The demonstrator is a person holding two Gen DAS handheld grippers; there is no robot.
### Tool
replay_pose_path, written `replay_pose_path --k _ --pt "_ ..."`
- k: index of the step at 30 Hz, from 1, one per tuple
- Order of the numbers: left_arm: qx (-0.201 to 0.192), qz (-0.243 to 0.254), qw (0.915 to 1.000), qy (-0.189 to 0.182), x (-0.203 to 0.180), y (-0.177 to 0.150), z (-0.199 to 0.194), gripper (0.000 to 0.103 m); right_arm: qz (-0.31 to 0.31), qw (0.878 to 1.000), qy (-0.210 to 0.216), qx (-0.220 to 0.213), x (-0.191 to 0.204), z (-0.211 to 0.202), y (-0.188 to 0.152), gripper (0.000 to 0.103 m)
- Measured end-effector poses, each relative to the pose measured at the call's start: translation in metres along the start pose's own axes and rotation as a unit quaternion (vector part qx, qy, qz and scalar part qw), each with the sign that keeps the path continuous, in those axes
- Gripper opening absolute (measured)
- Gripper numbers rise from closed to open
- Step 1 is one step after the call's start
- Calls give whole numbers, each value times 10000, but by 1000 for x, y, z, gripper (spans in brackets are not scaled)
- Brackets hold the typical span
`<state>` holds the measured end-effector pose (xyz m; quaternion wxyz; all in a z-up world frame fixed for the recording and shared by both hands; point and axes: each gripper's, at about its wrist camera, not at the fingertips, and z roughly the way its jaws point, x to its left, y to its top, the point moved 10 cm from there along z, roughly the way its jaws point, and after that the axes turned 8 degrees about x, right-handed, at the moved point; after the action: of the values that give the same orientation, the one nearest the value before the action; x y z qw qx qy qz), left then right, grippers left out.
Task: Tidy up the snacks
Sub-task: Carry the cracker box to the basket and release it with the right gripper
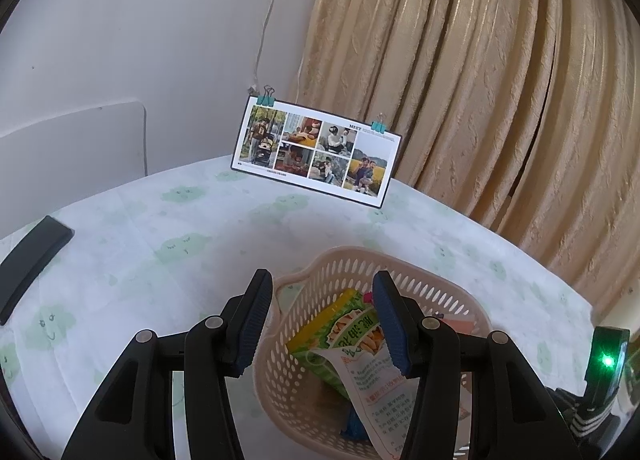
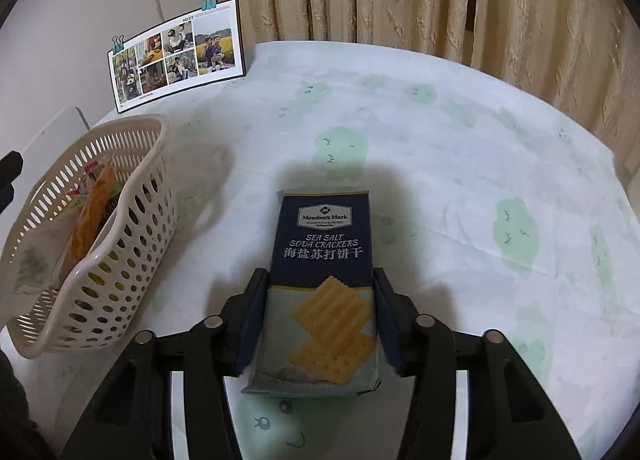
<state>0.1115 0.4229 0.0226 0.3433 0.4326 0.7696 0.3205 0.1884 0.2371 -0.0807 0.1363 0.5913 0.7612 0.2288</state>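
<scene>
The left tool [image 1: 322,320] hangs with its fingers spread wide and nothing between them, just above the beige perforated plastic basket [image 1: 404,264], which stands on the desk [image 1: 180,228] under its pale cloth with green cloud prints. A green-and-yellow snack pouch [image 1: 340,334] and other packets already fill much of it. If the tool dips, a finger could catch the rim and tip or shove the light basket.

The right tool [image 2: 316,316] has its fingers set against both long sides of the navy sea-salt soda cracker pack [image 2: 322,280], which seems to lie on the desk, with the basket [image 2: 120,260] well to the left. The grip sits towards the pack's near end, so the far end may sag or swing. Too much squeeze could crush the crackers, and the crowded basket may refuse a flat entry.
</scene>
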Motion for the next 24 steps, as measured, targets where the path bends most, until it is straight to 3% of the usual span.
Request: replay_pose_path --k 6,11,18,24 --pt "-125 -117 9998 34 5 3 -5 53 497 9982 315 -117 -12 -12 2 46" --pt "-271 -336 9990 109 15 7 -10 54 716 9939 625 -556 -11 -47 15 46" --pt "-318 -545 9979 174 25 9 -12 54 413 9877 1227 -875 36 -86 30 46" --pt "-362 -679 9968 201 31 10 -14 54 76 9815 1700 -872 80 -98 38 46"
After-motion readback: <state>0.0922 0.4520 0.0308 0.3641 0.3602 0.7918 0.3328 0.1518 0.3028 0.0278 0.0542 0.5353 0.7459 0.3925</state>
